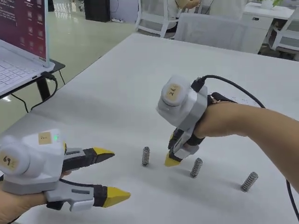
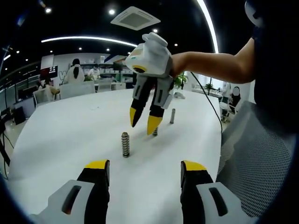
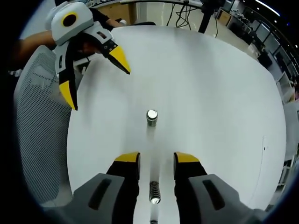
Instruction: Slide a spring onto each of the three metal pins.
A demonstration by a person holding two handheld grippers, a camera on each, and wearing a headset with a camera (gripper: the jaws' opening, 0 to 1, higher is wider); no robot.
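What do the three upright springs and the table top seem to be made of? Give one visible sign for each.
Springs: probably steel, dull grey with a slight shine; the ribbed coils catch the light. Table top: smooth, white and matte, perhaps laminate or painted board; it shows only soft shadows, so the core is unclear.

A round sticker (image 1: 9, 161) behind the left gripper's (image 1: 119, 173) jaws reads "69", and a similar label (image 1: 173, 92) above the right gripper's (image 1: 171, 160) jaws seems to read "2L".
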